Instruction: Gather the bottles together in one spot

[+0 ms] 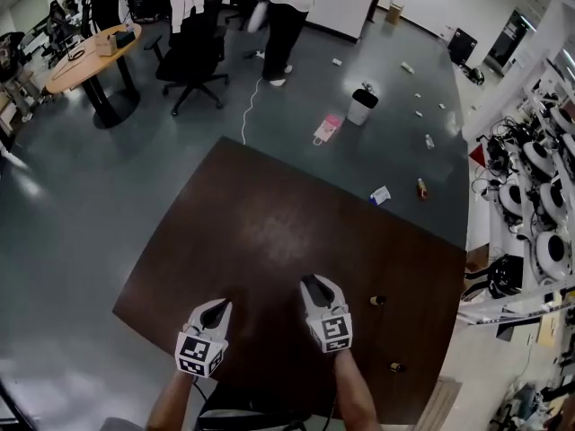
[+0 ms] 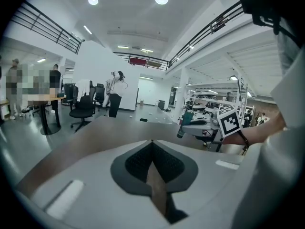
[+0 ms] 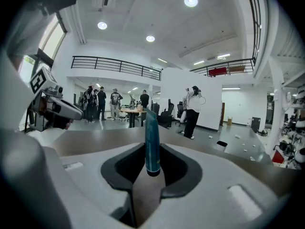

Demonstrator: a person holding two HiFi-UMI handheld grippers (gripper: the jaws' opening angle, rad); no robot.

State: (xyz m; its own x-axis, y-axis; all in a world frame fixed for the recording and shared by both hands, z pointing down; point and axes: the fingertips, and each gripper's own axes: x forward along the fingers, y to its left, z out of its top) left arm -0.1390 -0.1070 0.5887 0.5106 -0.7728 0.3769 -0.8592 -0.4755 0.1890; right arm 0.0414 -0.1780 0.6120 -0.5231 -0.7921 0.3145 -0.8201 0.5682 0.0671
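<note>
My right gripper [image 1: 314, 283] hovers over the near part of the dark brown table [image 1: 269, 232], shut on a slim teal bottle [image 3: 151, 137] that stands upright between its pads. The left gripper view shows that same bottle [image 2: 181, 130] sticking out of the right gripper's tip. My left gripper [image 1: 218, 309] is beside it on the left, near the front edge; its jaws [image 2: 152, 144] meet at the tip with nothing between them. Two small dark bottles stand on the table to the right, one [image 1: 378, 301] close to the right gripper, the other [image 1: 395, 366] nearer the front edge.
On the floor beyond the table lie a small bottle [image 1: 421, 189], a pink bag [image 1: 328, 128] and scattered litter, and a white bin [image 1: 362, 106] stands there. Office chairs, a round desk [image 1: 90, 57] and standing people are farther back. Equipment racks line the right side.
</note>
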